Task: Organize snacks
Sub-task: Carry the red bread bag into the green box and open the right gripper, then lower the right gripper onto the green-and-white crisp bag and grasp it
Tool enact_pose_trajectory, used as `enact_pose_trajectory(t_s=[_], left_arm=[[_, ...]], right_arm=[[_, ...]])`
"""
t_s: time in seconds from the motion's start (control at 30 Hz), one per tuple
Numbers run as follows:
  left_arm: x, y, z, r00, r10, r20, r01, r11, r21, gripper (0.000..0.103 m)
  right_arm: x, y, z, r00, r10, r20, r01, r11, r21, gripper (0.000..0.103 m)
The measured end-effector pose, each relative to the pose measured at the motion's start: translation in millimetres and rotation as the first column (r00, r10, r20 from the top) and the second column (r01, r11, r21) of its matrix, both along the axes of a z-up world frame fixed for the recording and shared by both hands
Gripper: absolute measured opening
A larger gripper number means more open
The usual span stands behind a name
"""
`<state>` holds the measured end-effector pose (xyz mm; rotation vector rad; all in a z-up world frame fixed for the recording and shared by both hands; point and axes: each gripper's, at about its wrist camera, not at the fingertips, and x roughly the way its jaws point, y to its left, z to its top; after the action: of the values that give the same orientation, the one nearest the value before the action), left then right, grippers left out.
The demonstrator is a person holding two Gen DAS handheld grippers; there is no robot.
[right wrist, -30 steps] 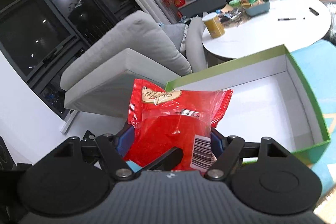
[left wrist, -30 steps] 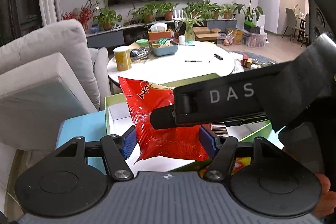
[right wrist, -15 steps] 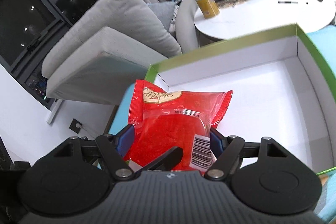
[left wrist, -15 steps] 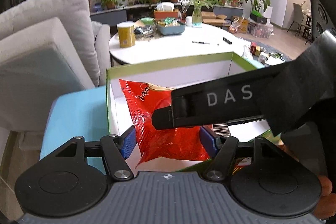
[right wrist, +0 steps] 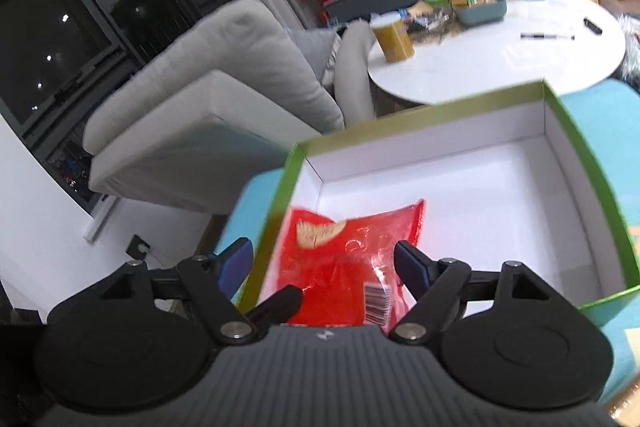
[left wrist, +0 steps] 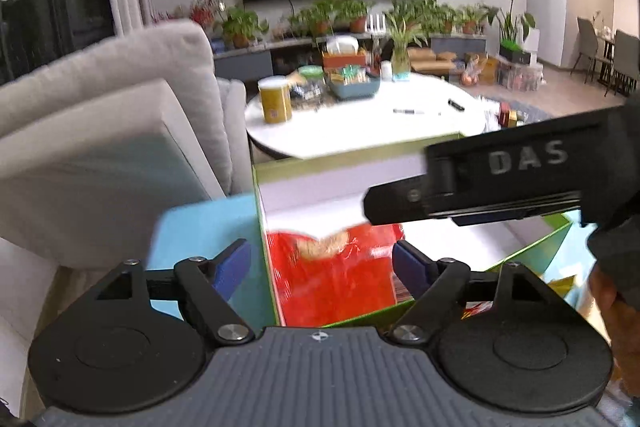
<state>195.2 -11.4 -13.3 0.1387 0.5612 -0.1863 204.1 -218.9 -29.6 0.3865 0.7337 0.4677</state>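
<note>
A red snack bag (left wrist: 332, 275) lies inside the green-rimmed white box (left wrist: 340, 163), in its near left corner; it also shows in the right wrist view (right wrist: 344, 263), inside the same box (right wrist: 552, 107). My left gripper (left wrist: 322, 267) is open above the bag, its blue pads apart and off it. My right gripper (right wrist: 323, 263) is open too, its pads clear of the bag. The right gripper's black body crosses the left wrist view above the box.
The box sits on a light blue surface (left wrist: 200, 231). A grey sofa (left wrist: 100, 131) stands to the left. A round white table (left wrist: 360, 123) with a yellow can (left wrist: 275, 99), a blue basket and pens is behind the box.
Both grippers have opened and let go of the red bag. The bag has dropped into the box's near left corner. Both grippers have risen a little.
</note>
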Motion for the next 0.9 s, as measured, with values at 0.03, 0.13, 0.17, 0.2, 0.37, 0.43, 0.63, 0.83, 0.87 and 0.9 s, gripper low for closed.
enact_pose_trajectory(t_s=[0.03,0.13,0.17,0.2,0.37,0.43,0.63,0.83,0.87,0.9], left_arm=[[-5,1,5,1.0,0.003,0.011,-0.003,1.0,0.0,0.076],[-22,6,16,0.999,0.013,0.04,-0.013,1.0,0.001,0.077],[-28,8,19,0.999,0.02,0.046,-0.02,1.0,0.001,0.079],[-34,11,21,0.998,0.027,0.052,-0.027,1.0,0.001,0.08],[-56,28,24,0.997,0.059,0.05,-0.059,0.998,-0.006,0.081],[-63,38,21,0.996,0.079,0.039,-0.079,0.997,-0.013,0.082],[-79,65,-13,0.989,0.142,-0.042,-0.143,0.99,-0.015,0.082],[-82,81,-50,0.976,0.176,-0.13,-0.179,0.984,-0.012,0.082],[-81,83,-54,0.973,0.179,-0.143,-0.182,0.983,-0.011,0.082],[-81,84,-59,0.971,0.185,-0.151,-0.188,0.982,-0.01,0.082]], right_arm=[[-6,-2,6,1.0,-0.002,0.015,0.002,1.0,0.005,0.068],[-25,-5,23,0.998,-0.004,0.065,0.003,1.0,0.01,0.068],[-32,-5,27,0.997,-0.003,0.078,0.002,1.0,0.012,0.068],[-39,-5,31,0.996,-0.001,0.086,0.0,1.0,0.008,0.069],[-69,-4,43,0.992,0.012,0.123,-0.012,1.0,0.001,0.07],[-77,-1,43,0.992,0.017,0.125,-0.016,1.0,-0.008,0.07],[-94,11,33,0.993,0.043,0.106,-0.04,0.999,-0.028,0.07],[-99,32,6,0.994,0.103,0.036,-0.102,0.994,-0.045,0.07],[-99,36,1,0.994,0.108,0.021,-0.107,0.993,-0.049,0.07],[-99,38,-4,0.994,0.11,0.008,-0.109,0.993,-0.052,0.07]])
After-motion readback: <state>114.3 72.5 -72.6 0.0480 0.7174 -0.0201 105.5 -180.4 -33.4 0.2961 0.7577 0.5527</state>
